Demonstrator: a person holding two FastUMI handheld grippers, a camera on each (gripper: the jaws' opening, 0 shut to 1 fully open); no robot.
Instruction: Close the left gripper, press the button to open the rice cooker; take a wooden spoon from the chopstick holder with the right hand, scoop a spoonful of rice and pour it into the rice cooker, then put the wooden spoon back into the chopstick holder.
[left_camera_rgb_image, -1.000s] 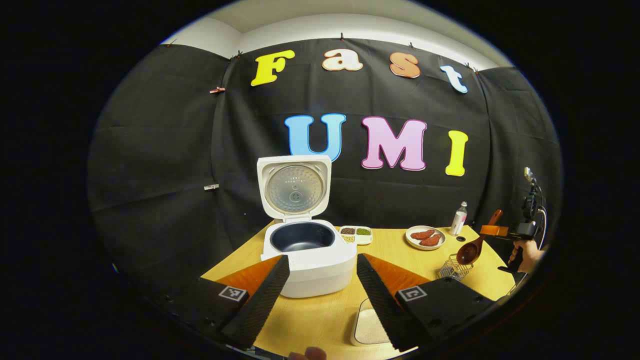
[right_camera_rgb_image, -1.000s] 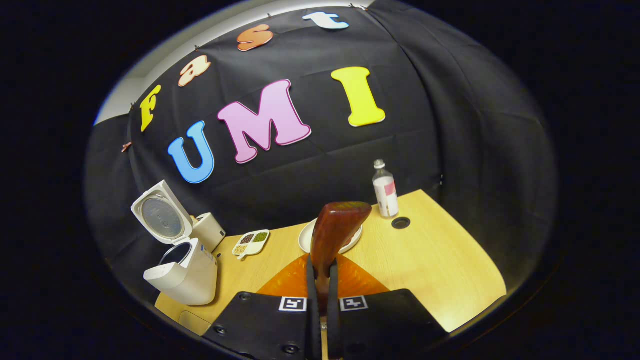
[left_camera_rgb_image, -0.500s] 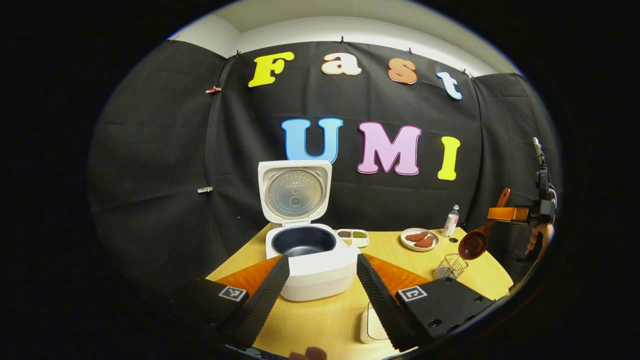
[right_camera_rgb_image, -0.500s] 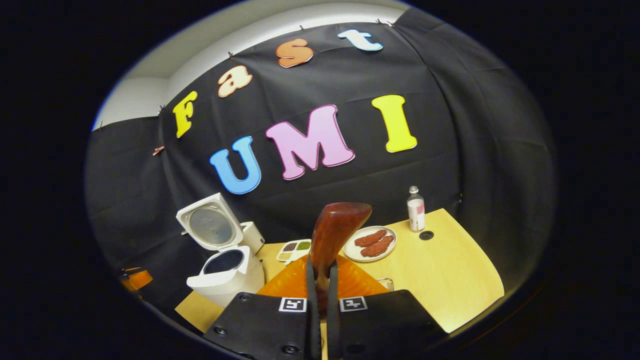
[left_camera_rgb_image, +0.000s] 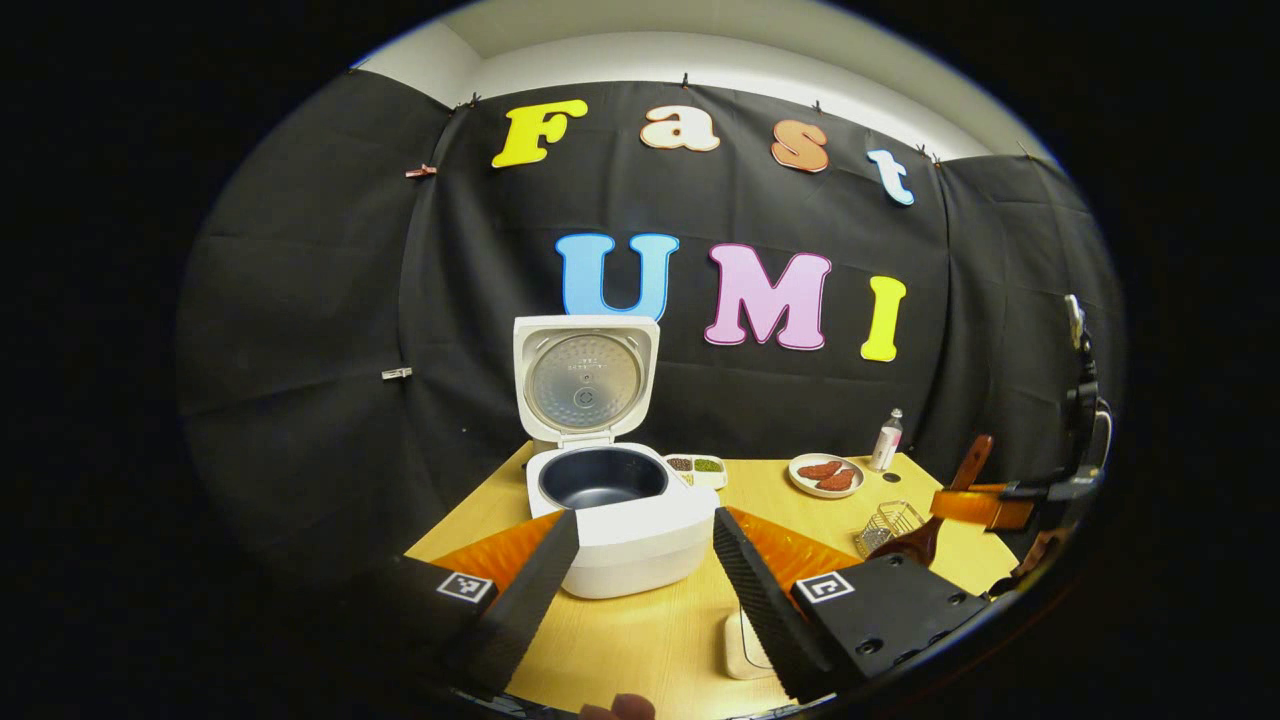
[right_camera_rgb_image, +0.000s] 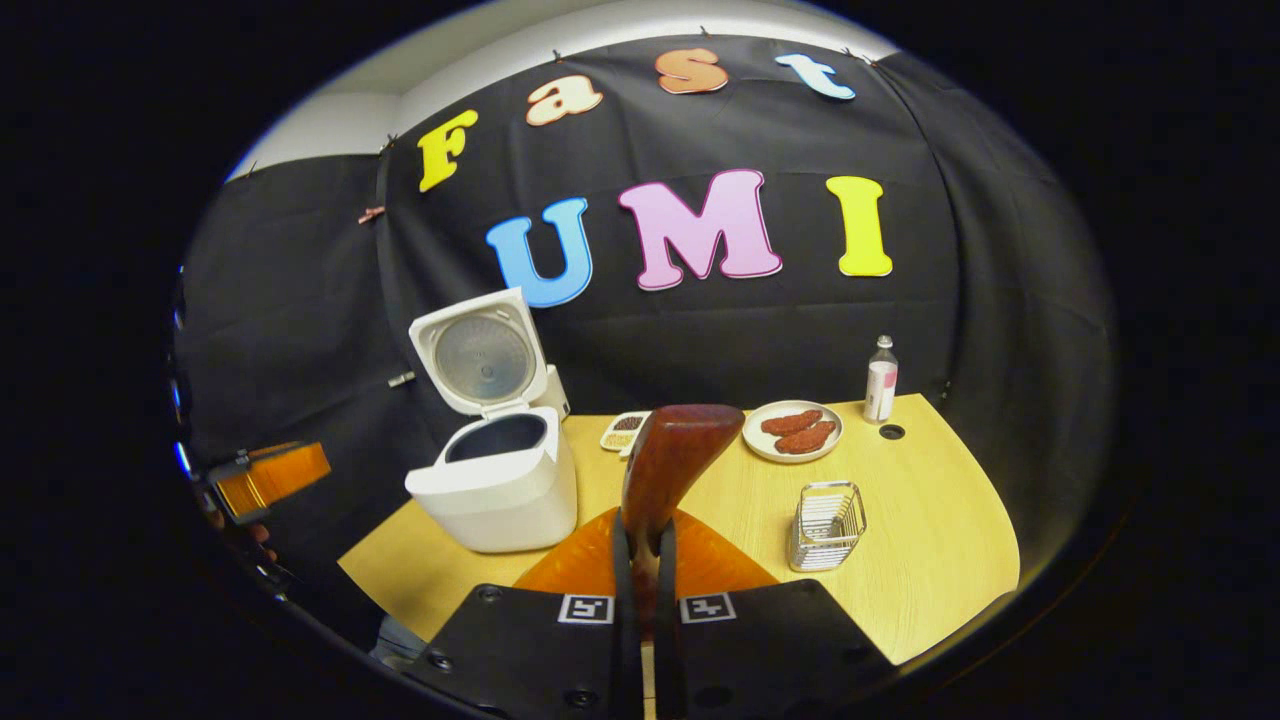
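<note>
The worktop (right_camera_rgb_image: 930, 540) spans the lower half of both views, pale wood against the black cloth wall. On it the rice cooker (left_camera_rgb_image: 615, 510) stands at lower centre of the left gripper view, its lid (left_camera_rgb_image: 585, 375) swung fully upright and the dark inner pot (left_camera_rgb_image: 603, 477) bare, with no rice visible in it; so the button press appears done, while the scoop and the pour are judged still ahead.

A white rice container (left_camera_rgb_image: 745, 645) peeks out at the bottom of the left gripper view, partly hidden behind a finger of the left claw (left_camera_rgb_image: 640, 600), whose fingers stand wide apart with nothing between them.

The chopstick holder (right_camera_rgb_image: 826, 525), a small wire basket, sits right of centre in the right gripper view and looks empty, which suggests the spoon has been taken out. The wooden spoon (right_camera_rgb_image: 668, 470) rises from bottom centre of that view, its handle pinched between the nearly closed fingers of the right claw (right_camera_rgb_image: 640, 600). In the left gripper view the spoon's bowl (left_camera_rgb_image: 915, 545) hangs at lower right, just beside the basket; whether it holds any rice cannot be told.

What seems left: scooping rice, tipping it into the pot, and returning the spoon to the holder.
</note>
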